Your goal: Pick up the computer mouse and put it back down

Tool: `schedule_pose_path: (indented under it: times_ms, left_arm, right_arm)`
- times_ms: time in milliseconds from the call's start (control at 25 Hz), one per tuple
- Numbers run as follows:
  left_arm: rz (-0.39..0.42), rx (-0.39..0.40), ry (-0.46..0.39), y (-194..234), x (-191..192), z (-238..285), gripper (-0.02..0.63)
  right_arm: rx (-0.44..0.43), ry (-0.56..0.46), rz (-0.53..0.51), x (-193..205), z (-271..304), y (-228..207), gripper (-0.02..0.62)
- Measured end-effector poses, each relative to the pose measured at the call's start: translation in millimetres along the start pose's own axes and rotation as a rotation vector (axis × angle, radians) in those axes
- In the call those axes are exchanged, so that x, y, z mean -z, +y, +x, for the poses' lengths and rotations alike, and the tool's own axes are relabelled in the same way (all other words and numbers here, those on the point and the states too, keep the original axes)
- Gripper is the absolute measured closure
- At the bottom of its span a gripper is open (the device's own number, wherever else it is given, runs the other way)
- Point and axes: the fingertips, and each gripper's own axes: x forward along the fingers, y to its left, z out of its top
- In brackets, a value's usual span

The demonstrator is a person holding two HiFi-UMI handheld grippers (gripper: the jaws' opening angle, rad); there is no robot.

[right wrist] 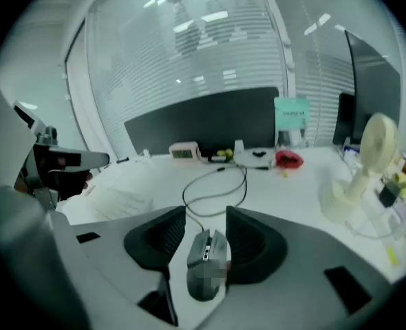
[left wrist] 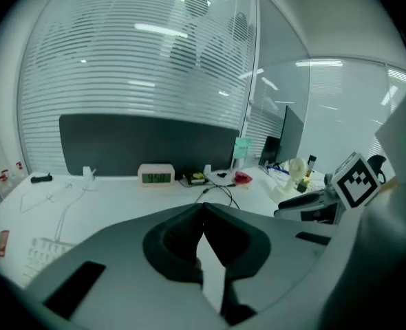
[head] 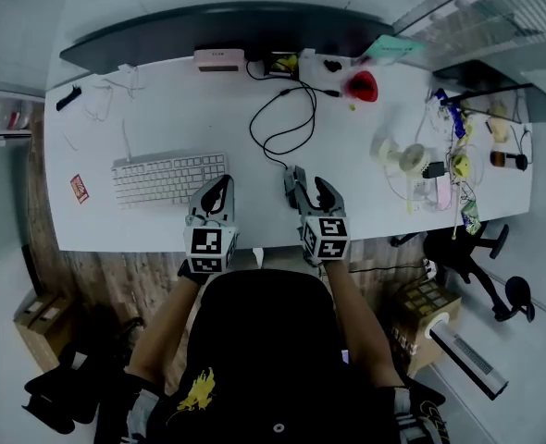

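A grey wired computer mouse [right wrist: 206, 256] sits between the dark pads of my right gripper [right wrist: 206, 215], which is shut on it, the right pad against its side. In the head view the mouse [head: 294, 185] and right gripper [head: 307, 191] are near the front edge of the white desk [head: 162, 118]. Its black cable [head: 287, 118] loops away toward the back. Whether the mouse is off the desk I cannot tell. My left gripper [head: 219, 188] is just left of it, beside the keyboard. Its jaws [left wrist: 203, 208] are shut with nothing between them.
A white keyboard [head: 169, 178] lies at the left front. A small clock [left wrist: 155, 176] stands at the back by a dark panel [head: 227, 21]. A red object [head: 362, 85] and a white desk fan [right wrist: 368, 163] with clutter are on the right. A black chair [head: 467, 248] stands off the desk's right end.
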Motion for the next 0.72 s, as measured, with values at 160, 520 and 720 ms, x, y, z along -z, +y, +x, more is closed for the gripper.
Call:
schedule_pose_path:
  times_ms: [160,520,720]
  left_arm:
    - [0.039,-0.025,-0.136,10.6,-76.5,-35.9,0.594]
    - [0.1,-0.101,-0.492,26.7,-234.7,-112.0,0.594]
    - [0.134,-0.089,-0.527,25.6,-250.4,-128.4,0.594]
  right_arm:
    - [0.035,-0.24,-0.049,-104.6,-61.1,4.5,0.51]
    - [0.005,-0.674,-0.216,-280.1,-190.5,52.9,0.58]
    - [0.021,-0.699,-0.247,-284.2,-217.7,60.3,0.581]
